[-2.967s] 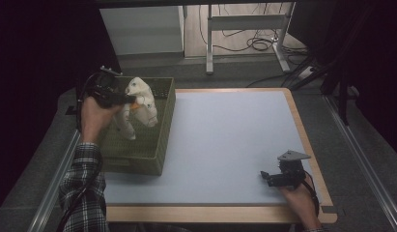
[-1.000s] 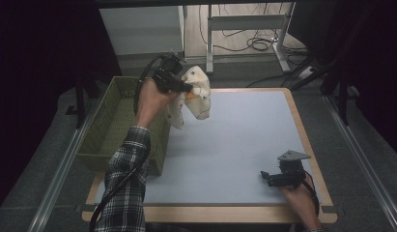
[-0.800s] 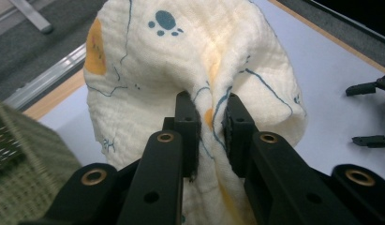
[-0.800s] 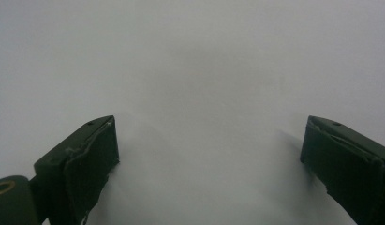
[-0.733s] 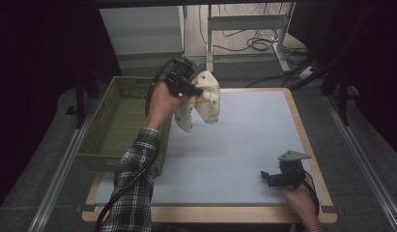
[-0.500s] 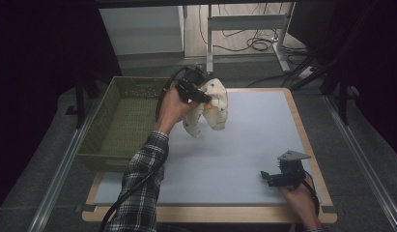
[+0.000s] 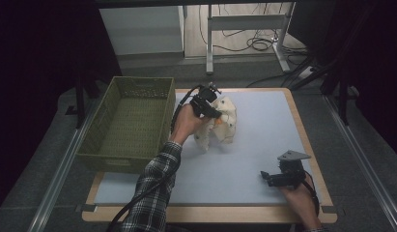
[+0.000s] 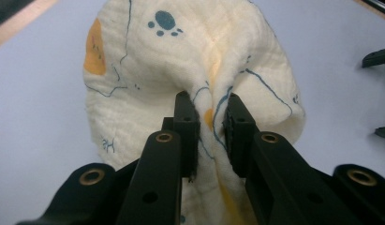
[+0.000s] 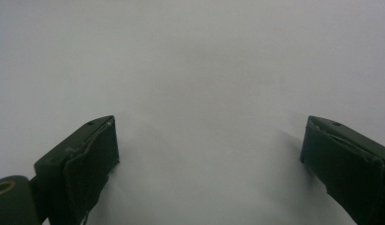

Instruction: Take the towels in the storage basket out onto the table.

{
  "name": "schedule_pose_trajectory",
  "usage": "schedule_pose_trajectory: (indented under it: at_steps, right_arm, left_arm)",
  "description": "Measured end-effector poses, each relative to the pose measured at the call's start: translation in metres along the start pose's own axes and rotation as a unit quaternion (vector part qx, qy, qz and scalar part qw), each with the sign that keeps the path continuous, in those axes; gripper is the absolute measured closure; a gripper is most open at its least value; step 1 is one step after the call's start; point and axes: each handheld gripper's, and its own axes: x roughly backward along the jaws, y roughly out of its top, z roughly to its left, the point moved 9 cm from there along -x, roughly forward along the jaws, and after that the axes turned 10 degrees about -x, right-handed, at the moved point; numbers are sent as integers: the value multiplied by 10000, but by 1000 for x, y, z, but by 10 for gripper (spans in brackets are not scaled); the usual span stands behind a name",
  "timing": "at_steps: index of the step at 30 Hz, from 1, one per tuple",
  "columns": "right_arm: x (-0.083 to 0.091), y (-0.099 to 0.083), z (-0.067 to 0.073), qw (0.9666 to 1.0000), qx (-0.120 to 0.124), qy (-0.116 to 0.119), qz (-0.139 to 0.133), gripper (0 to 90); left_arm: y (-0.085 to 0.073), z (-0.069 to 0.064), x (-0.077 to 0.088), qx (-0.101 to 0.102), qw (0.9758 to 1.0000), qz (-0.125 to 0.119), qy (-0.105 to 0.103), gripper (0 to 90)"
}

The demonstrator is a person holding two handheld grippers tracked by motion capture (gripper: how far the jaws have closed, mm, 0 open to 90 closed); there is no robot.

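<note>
A cream cloth [image 7: 221, 124] printed with blue lines, a blue paw mark and orange patches hangs from my left gripper [image 7: 211, 110] over the pale blue mat, its lower folds touching the surface. In the left gripper view the two black jaws pinch a bunched fold of the cloth [image 8: 181, 61] between them; the left gripper [image 8: 210, 110] is shut on it. My right gripper [image 7: 264, 177] rests low on the mat near the front right corner. In the right gripper view its jaws stand wide apart, the right gripper [image 9: 211, 143] open with bare mat between them.
A green woven basket [image 7: 120, 155] stands empty at the table's left side, just left of the cloth. The pale blue mat [image 7: 263, 121] has a wooden rim [image 7: 302, 121]. Table legs and cables lie on the floor beyond the far edge.
My left hand has carried the cloth out of the basket, rightwards and down onto the middle of the mat. The right gripper has stayed where it was.
</note>
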Motion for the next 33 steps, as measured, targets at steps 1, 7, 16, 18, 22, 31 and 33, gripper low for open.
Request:
schedule_pose_trajectory:
  at_steps: [1, 7, 16, 18, 22, 31, 33]
  right_arm:
    - [0, 0, 0, 10000, -1, -3, 1, 43]
    - [0, 0, 0, 10000, 1, 4, 2, 43]
    - [0, 0, 0, 10000, 0, 0, 1, 43]
    - [0, 0, 0, 10000, 2, -4, 2, 43]
    - [0, 0, 0, 10000, -2, -2, 3, 43]
    - [0, 0, 0, 10000, 2, 3, 3, 43]
    - [0, 0, 0, 10000, 1, 2, 3, 43]
  left_arm:
    - [-1, -1, -4, 7, 10000, 9, -13, 789]
    - [-8, -5, -27, 9, 10000, -32, -44, 780]
    - [-25, -1, -57, 65, 9999, -7, 98, 716]
    - [-28, 0, -62, 82, 9999, -20, 113, 687]
    - [-27, 1, -62, 119, 9997, -135, 166, 502]
    - [-23, -3, -38, 80, 9987, -427, 268, 296]
    - [-24, -4, -34, 71, 9984, -469, 297, 266]
